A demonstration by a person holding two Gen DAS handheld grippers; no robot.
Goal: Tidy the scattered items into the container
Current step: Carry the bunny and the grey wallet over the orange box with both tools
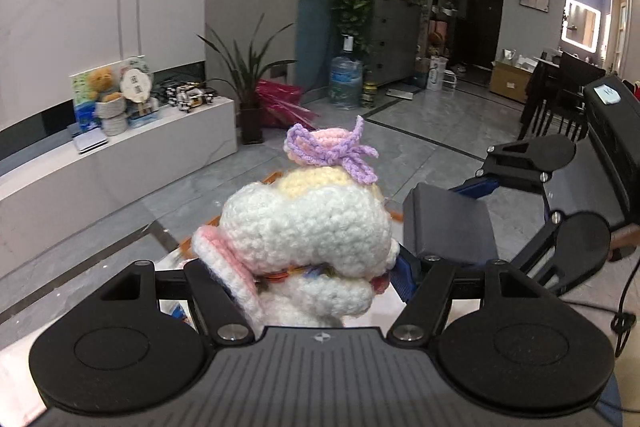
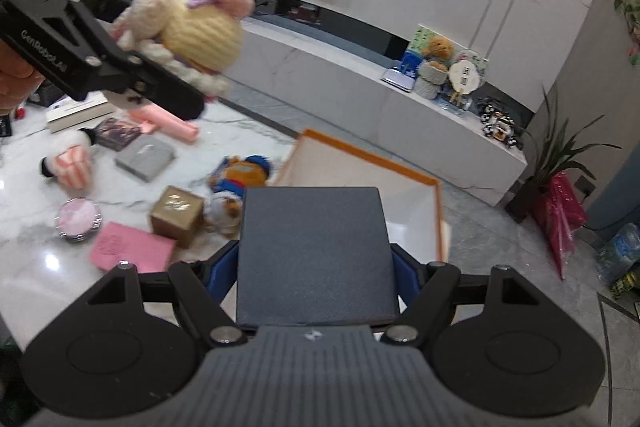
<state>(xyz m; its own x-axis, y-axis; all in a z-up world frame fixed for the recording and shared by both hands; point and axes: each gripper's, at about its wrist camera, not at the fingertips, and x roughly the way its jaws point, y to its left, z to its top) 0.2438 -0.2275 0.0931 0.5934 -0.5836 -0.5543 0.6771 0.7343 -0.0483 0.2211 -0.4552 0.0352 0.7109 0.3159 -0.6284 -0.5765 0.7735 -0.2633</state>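
My left gripper [image 1: 308, 279] is shut on a crocheted doll [image 1: 308, 219], white and cream with a purple bow, held in the air. It also shows in the right wrist view [image 2: 188, 23], raised at upper left, above the table. My right gripper [image 2: 316, 263] is shut on a dark blue flat box [image 2: 316, 255], held above the near edge of the orange-rimmed open container [image 2: 438, 203]. The same box shows in the left wrist view [image 1: 448, 223], to the right of the doll. The container's inside is white where it shows.
On the marble table lie a pink card [image 2: 130, 249], gold box [image 2: 178, 211], round pink tin [image 2: 79, 219], grey box [image 2: 145, 159], blue-orange plush [image 2: 242, 173], pink striped plush [image 2: 72, 163] and pink roll [image 2: 168, 121]. A white TV bench [image 2: 400, 115] stands beyond.
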